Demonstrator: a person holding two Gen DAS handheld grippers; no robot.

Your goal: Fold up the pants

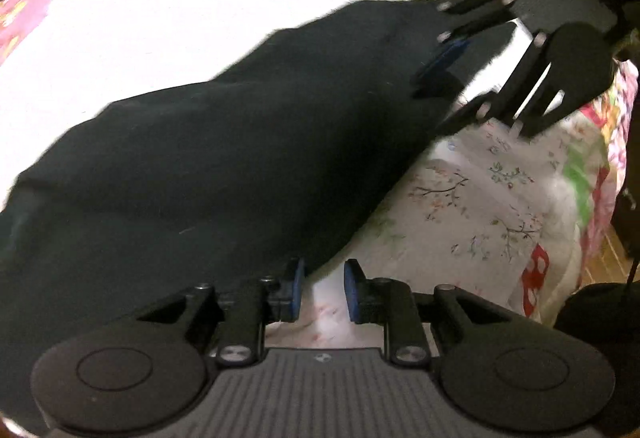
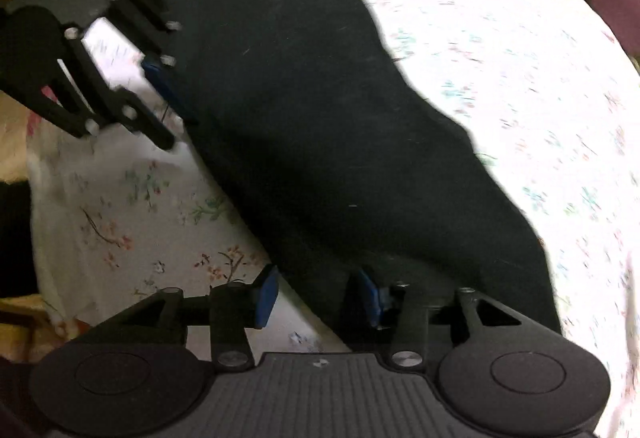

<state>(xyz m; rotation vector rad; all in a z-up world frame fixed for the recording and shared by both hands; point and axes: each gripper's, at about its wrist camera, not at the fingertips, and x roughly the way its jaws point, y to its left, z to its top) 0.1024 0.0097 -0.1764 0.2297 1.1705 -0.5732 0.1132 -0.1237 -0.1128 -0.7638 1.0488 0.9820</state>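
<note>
The black cloth pants (image 1: 208, 158) lie bunched in a long strip on my white flowery bedsheet (image 1: 472, 206), running from 7 to 1 o'clock in the left view. My left gripper (image 1: 324, 290) is a bit open, holding nothing, cloth just beside one pad. My right gripper (image 2: 318, 296) is partly open over the pants' edge, not pinching.

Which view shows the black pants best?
The right wrist view: the pants run nearly end to end across the floral sheet. The left wrist view shows the pants too, but cuts them off at the lower left.
</note>
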